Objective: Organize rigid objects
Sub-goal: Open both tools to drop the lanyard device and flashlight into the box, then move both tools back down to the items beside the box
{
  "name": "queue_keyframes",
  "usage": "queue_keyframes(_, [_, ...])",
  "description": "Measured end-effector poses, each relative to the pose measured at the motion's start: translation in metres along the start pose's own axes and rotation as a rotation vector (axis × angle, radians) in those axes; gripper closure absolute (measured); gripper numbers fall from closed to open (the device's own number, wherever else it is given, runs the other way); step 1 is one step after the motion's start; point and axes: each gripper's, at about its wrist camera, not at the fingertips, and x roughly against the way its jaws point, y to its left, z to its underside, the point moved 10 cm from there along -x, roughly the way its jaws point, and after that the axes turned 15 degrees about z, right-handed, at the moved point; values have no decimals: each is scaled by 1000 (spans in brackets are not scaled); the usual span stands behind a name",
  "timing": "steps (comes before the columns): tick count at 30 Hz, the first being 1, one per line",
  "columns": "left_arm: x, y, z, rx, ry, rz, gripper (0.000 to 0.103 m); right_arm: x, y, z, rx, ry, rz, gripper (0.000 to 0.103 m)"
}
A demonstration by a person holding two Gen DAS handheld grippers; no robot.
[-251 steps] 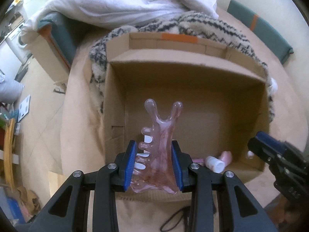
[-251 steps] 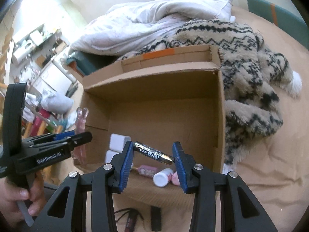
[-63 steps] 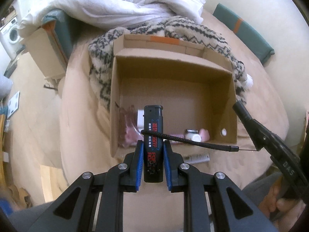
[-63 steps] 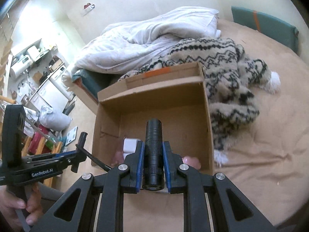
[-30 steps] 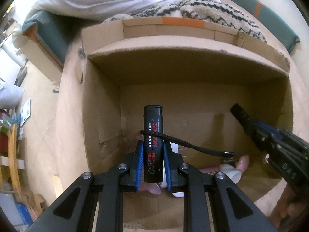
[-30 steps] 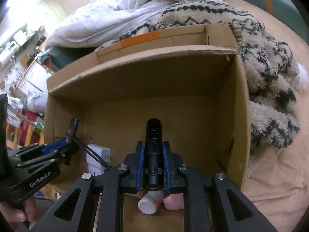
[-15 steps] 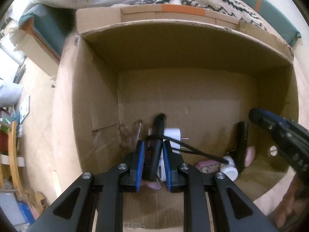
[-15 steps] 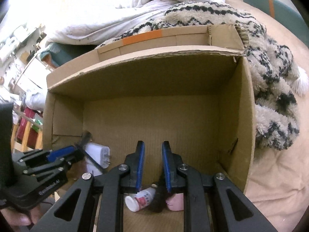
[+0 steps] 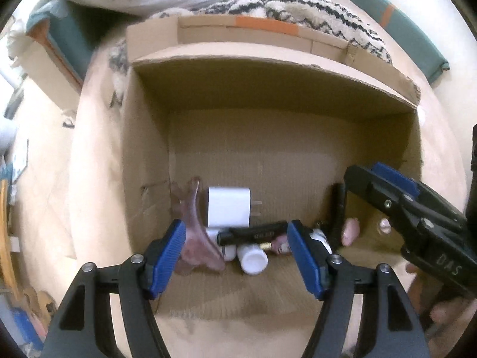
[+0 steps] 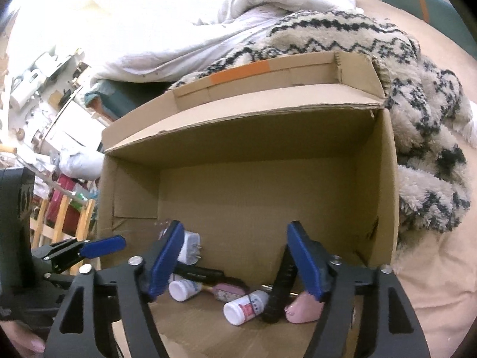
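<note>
An open cardboard box (image 9: 268, 95) (image 10: 268, 137) lies below both grippers. My left gripper (image 9: 237, 256) hangs over its near left floor, jaws opening, gripping nothing. The black lighter (image 9: 253, 234) (image 10: 199, 273) lies flat on the floor beneath it, by a white charger (image 9: 228, 205) and a pink comb (image 9: 193, 232). My right gripper (image 10: 234, 265) also has its jaws opening, with nothing between the pads. The black flashlight (image 10: 280, 289) (image 9: 338, 208) rests tilted in the box beside a pink item (image 10: 304, 305). Small white bottles (image 10: 244, 307) lie among them.
A patterned fleece blanket (image 10: 417, 95) lies against the box's far and right sides, with a white duvet (image 10: 238, 15) behind it. The box sits on a tan bed sheet (image 10: 432, 268). A hand (image 9: 441, 307) holds the right gripper's handle.
Both grippers have spread their jaws wide. The lighter has dropped from the left one and the flashlight from the right one, and both now lie on the box floor.
</note>
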Motion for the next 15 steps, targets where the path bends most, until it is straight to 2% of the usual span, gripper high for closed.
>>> queue_keyframes(3, [15, -2, 4, 31, -25, 41, 35, 12, -4, 3, -6, -16, 8, 22])
queue_keyframes(7, [28, 0, 20, 40, -34, 60, 35, 29, -14, 9, -28, -28, 15, 22])
queue_keyframes(11, [44, 9, 35, 24, -58, 19, 35, 50, -27, 15, -41, -57, 23, 22])
queue_keyframes(15, [63, 22, 51, 29, -104, -17, 35, 65, -39, 32, -85, -47, 7, 22])
